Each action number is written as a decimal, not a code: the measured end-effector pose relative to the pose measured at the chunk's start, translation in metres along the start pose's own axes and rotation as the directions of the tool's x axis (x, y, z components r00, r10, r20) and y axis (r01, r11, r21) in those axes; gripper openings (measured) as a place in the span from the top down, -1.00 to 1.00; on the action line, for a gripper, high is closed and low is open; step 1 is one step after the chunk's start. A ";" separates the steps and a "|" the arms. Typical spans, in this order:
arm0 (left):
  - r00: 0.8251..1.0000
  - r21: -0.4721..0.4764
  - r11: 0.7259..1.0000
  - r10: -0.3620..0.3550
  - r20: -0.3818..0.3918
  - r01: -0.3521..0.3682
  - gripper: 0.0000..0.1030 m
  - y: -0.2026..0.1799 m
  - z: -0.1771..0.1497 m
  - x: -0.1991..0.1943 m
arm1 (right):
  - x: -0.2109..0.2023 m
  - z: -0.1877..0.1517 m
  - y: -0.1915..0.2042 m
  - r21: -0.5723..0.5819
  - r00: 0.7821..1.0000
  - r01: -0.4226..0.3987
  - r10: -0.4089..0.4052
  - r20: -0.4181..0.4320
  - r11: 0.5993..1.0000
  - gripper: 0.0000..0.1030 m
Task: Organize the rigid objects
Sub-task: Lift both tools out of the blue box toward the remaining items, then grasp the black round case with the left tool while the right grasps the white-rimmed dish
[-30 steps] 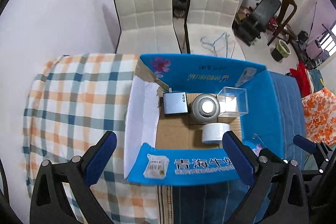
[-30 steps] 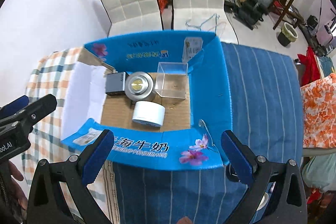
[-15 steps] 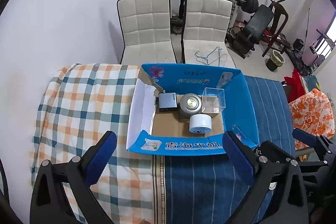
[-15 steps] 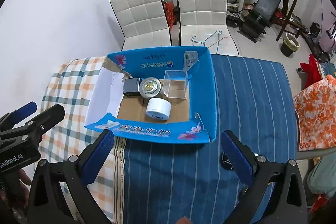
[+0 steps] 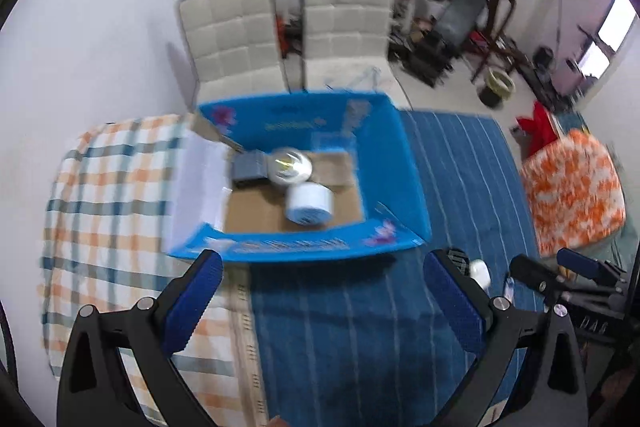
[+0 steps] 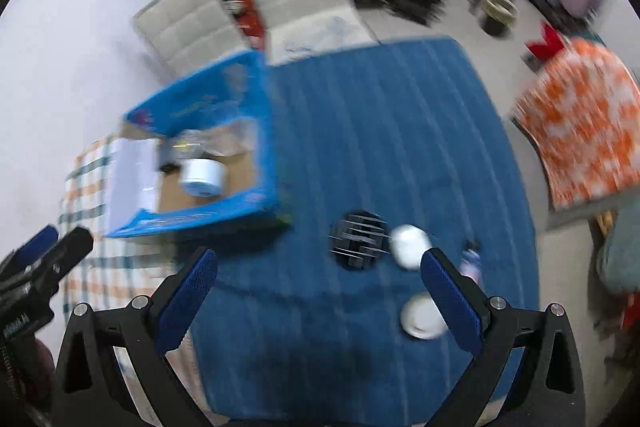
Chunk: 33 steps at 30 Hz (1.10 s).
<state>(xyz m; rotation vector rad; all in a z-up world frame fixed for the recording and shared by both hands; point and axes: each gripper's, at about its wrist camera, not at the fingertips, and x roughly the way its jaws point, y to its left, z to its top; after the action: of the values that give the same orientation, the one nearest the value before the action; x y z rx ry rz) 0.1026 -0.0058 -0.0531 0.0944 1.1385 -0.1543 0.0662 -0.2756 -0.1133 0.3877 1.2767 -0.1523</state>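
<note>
A blue cardboard box (image 5: 394, 187) stands open on the table; it also shows in the right wrist view (image 6: 266, 147). Inside lie a white tape roll (image 5: 309, 203), a round silver tin (image 5: 289, 167), a dark grey block (image 5: 249, 167) and a clear plastic cube (image 5: 332, 143). On the blue cloth (image 6: 380, 147) lie a black ribbed block (image 6: 358, 241), a white rounded object (image 6: 408, 245), a white disc (image 6: 420, 317) and a small bottle (image 6: 470, 261). My left gripper (image 5: 320, 295) is open and empty, held high before the box. My right gripper (image 6: 320, 291) is open and empty above the cloth.
A plaid cloth (image 5: 116, 195) covers the table's left part. Two white padded chairs (image 5: 288, 35) stand behind the table. Gym gear (image 5: 460, 23) and an orange patterned cover (image 5: 572, 187) fill the right side of the room.
Both grippers have pulled back and risen from the box. The right gripper has swung to the right, bringing the loose objects on the blue cloth into view. Both views are now blurred.
</note>
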 end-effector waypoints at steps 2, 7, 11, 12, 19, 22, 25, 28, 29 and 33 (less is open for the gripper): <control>0.999 0.032 0.999 -0.013 -0.040 0.014 -1.00 -0.026 -0.008 0.021 | 0.017 -0.006 -0.032 0.055 0.999 0.020 -0.019 -0.030 0.998 -1.00; 0.981 0.109 0.992 -0.045 -0.188 0.067 -1.00 -0.090 -0.033 0.088 | 0.095 -0.036 -0.097 0.167 0.979 0.063 -0.028 -0.200 0.984 -1.00; 0.964 0.169 0.985 0.011 -0.264 0.035 -1.00 -0.121 -0.052 0.132 | 0.156 -0.066 -0.114 0.219 0.945 0.063 0.012 -0.328 0.974 -0.91; 0.959 0.178 0.984 0.022 -0.282 0.029 -1.00 -0.125 -0.057 0.140 | 0.164 -0.071 -0.116 0.225 0.939 0.066 0.015 -0.343 0.972 -0.84; 0.932 0.232 0.973 0.078 -0.353 0.006 -1.00 -0.141 -0.078 0.176 | 0.180 -0.084 -0.127 0.196 0.939 0.112 -0.039 -0.342 0.974 -0.35; 0.932 0.233 0.972 0.075 -0.356 0.011 -1.00 -0.150 -0.077 0.180 | 0.167 -0.076 -0.138 0.198 0.950 0.107 -0.041 -0.310 0.974 -0.35; 0.936 0.218 0.975 0.042 -0.351 0.038 -1.00 -0.162 -0.070 0.182 | 0.160 -0.066 -0.150 0.203 0.955 0.088 -0.025 -0.296 0.975 -0.35; 0.932 0.190 0.979 -0.005 -0.362 0.079 -1.00 -0.181 -0.062 0.193 | 0.158 -0.056 -0.161 0.215 0.958 0.085 -0.021 -0.286 0.973 -0.35; 0.930 0.188 0.978 -0.013 -0.366 0.087 -1.00 -0.187 -0.060 0.198 | 0.158 -0.053 -0.162 0.217 0.958 0.090 -0.025 -0.286 0.972 -0.35; 0.924 0.184 0.978 -0.026 -0.382 0.103 -1.00 -0.206 -0.055 0.221 | 0.160 -0.045 -0.179 0.231 0.956 0.103 -0.033 -0.290 0.968 -0.35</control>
<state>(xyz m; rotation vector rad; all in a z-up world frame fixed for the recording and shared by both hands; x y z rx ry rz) 0.1091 -0.2171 -0.2758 0.2757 1.5116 -0.3209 0.0145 -0.4081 -0.3111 0.5928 1.5626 -0.3235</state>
